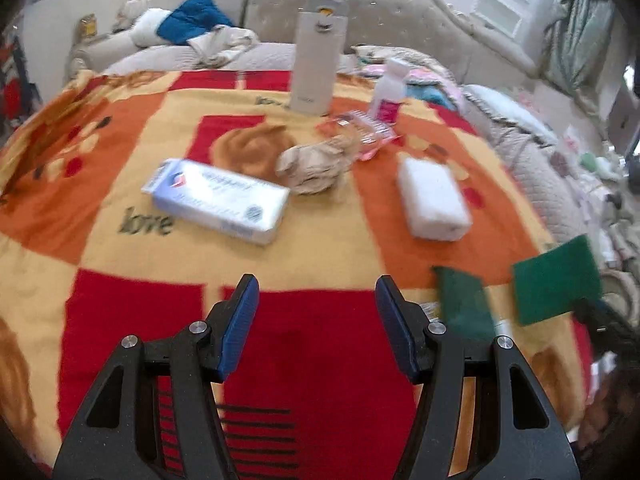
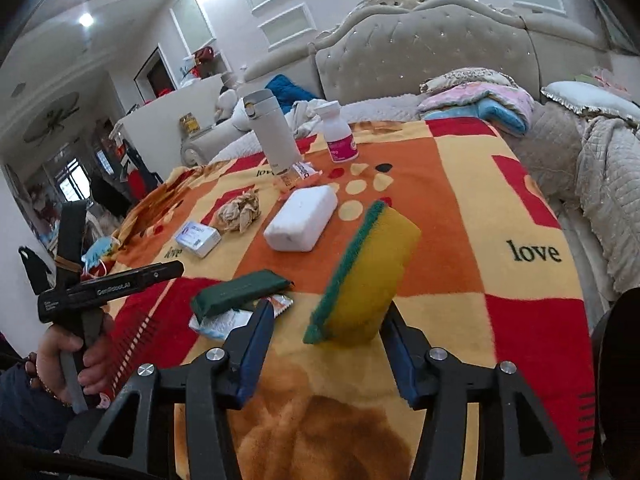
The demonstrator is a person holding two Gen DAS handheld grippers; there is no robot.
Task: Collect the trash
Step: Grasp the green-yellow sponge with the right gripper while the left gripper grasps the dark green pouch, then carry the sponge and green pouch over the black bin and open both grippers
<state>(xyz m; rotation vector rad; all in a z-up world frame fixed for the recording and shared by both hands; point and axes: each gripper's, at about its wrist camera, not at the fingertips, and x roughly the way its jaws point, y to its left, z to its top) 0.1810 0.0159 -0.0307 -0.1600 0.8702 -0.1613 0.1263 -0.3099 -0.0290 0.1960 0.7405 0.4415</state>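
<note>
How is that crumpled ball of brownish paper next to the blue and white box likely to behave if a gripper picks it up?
The crumpled paper ball looks loosely wadded, so it would probably squash between the pads rather than resist. It seems light for its size and could skid on the fleece blanket if nudged. Its uneven creases suggest that it would not roll far.

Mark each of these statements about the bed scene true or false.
1. The white flask stands upright on the blanket. True.
2. The crumpled paper lies between the flat box and the white block. True.
3. The left gripper holds the flat box. False: nothing is between its fingers.
4. The yellow sponge lies flat beside the pill bottle. False: it is tilted up right in front of the right gripper.
</note>
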